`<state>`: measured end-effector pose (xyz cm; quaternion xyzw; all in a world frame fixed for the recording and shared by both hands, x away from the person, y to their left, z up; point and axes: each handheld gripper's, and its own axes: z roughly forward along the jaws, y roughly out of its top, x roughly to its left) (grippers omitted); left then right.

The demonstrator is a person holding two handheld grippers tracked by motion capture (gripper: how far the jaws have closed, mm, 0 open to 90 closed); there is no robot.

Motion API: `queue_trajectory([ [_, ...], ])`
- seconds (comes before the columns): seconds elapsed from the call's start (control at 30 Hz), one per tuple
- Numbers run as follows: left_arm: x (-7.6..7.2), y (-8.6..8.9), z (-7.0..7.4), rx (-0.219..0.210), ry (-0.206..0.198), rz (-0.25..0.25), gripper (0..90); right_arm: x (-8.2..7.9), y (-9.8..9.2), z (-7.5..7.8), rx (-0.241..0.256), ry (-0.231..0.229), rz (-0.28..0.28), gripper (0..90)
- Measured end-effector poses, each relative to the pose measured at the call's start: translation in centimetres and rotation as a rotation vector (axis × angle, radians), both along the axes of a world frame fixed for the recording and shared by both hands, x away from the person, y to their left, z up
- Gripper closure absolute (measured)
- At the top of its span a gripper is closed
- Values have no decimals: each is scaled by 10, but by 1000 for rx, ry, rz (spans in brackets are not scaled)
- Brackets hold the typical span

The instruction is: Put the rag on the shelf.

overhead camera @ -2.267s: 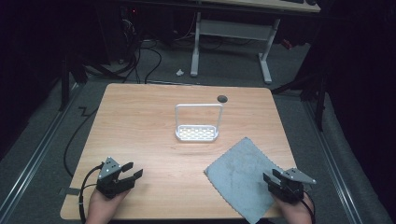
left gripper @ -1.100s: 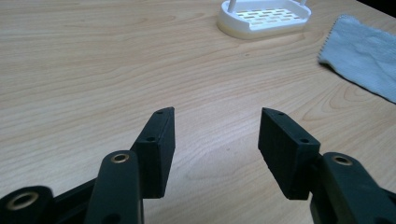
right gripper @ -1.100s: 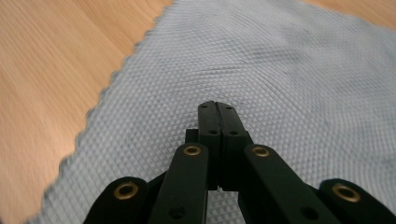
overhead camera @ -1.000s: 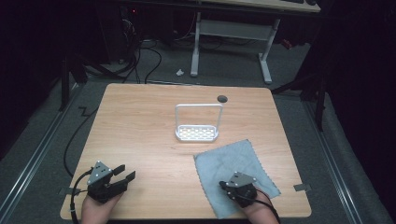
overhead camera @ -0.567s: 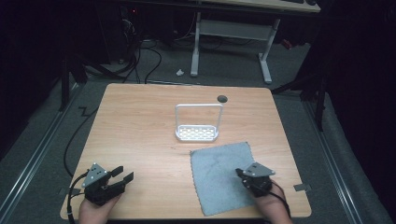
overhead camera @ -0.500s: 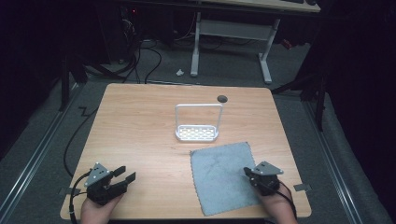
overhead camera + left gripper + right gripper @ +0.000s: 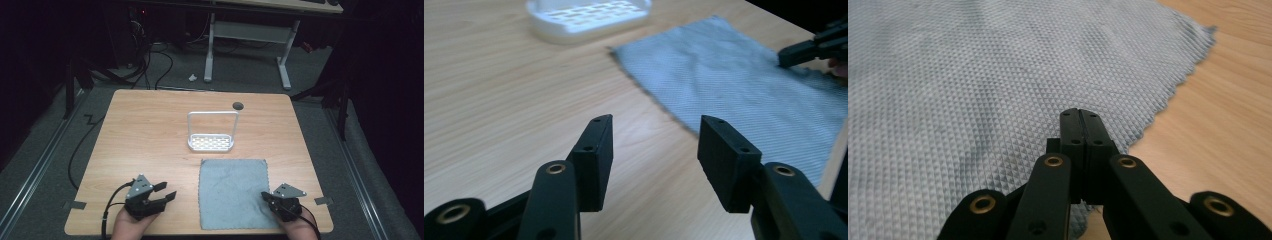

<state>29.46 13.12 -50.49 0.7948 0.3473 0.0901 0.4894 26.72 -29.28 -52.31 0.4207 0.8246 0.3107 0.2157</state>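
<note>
1. A grey cloth (image 7: 233,192) is seen spread flat on the near right part of the wooden table (image 7: 150,130), between the two grippers.
2. The right gripper (image 7: 266,196) is held at the cloth's near right edge; its jaws are pressed together, and whether cloth is pinched between them cannot be told.
3. The left gripper (image 7: 169,191) is held over bare wood, well left of the cloth, with its jaws spread and nothing between them.
4. A white perforated tray (image 7: 210,143) with a tall wire handle is seen just beyond the cloth's far edge, apart from it.
5. A dark round hole (image 7: 238,105) is seen near the table's far edge.
6. No writing can be read.
</note>
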Motion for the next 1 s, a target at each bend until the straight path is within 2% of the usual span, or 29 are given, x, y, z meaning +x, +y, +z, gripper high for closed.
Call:
queue_trajectory([
  [0.1,2,-25,-5,22,26,-46,513,-4,9,0,-3,-2,28,900],
  [0.13,3,-36,-8,34,47,-75,548,-5,12,0,-9,-3,32,900],
  [0.23,4,-57,-13,69,80,-107,665,-5,17,0,-16,-11,47,900],
  [0.37,5,-77,-25,165,84,-125,759,-4,18,-1,-7,-7,49,900],
  [0.4,4,-77,-26,165,71,-120,783,-4,18,-1,-5,-7,48,900],
  [0.5,4,-73,-24,182,79,-126,830,-4,21,-1,-5,-8,61,900],
  [0.63,1,-63,-23,194,89,-143,829,-4,28,-1,-3,-10,93,900],
  [0.83,-12,-42,-21,222,86,-142,828,-5,44,-1,-2,0,157,900],
  [0.93,-18,-31,-20,213,117,-156,826,-8,50,-1,3,6,188,900],
  [1.0,-22,-26,-19,217,137,-183,815,-12,54,-1,10,12,204,900],
])
